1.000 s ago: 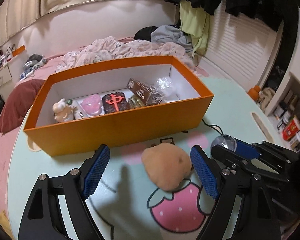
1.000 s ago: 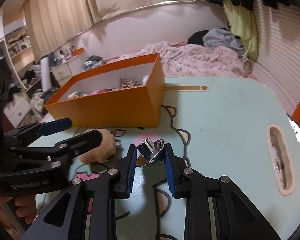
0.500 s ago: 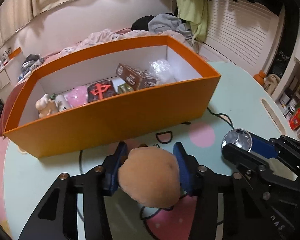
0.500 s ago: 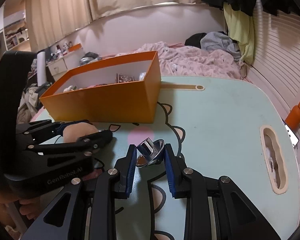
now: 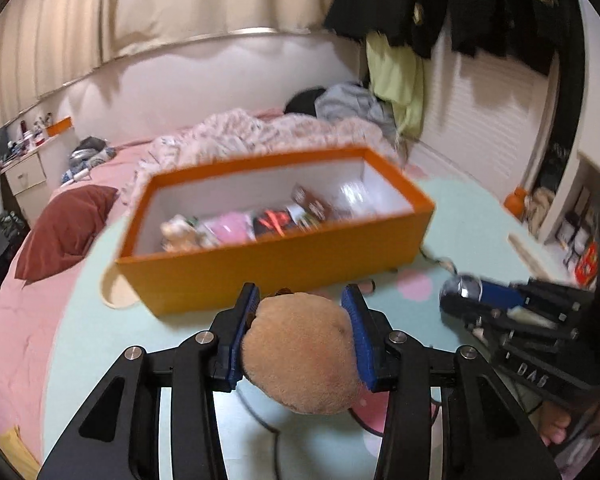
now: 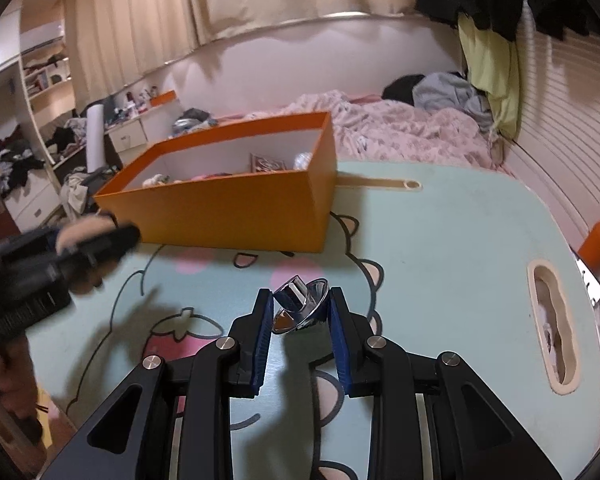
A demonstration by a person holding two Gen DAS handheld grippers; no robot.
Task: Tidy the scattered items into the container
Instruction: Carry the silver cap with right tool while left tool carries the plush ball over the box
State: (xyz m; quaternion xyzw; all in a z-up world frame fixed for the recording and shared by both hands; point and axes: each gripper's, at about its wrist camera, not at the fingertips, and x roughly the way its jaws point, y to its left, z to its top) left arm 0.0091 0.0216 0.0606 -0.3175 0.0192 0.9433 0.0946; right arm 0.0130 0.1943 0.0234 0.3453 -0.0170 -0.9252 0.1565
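Evidently both grippers are loaded: the left gripper (image 5: 302,320) squeezes the plush toy (image 5: 302,356), the right gripper (image 6: 298,308) pinches the shiny metal piece (image 6: 300,304), which could slip before reaching the orange box (image 5: 276,264).

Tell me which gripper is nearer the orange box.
Left. The left gripper, holding the tan plush, is just short of the orange box; the right gripper, clamping the shiny metal piece, sits farther back.

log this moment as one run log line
left gripper: shut on plush toy | right gripper: shut on metal piece | orange box: ahead
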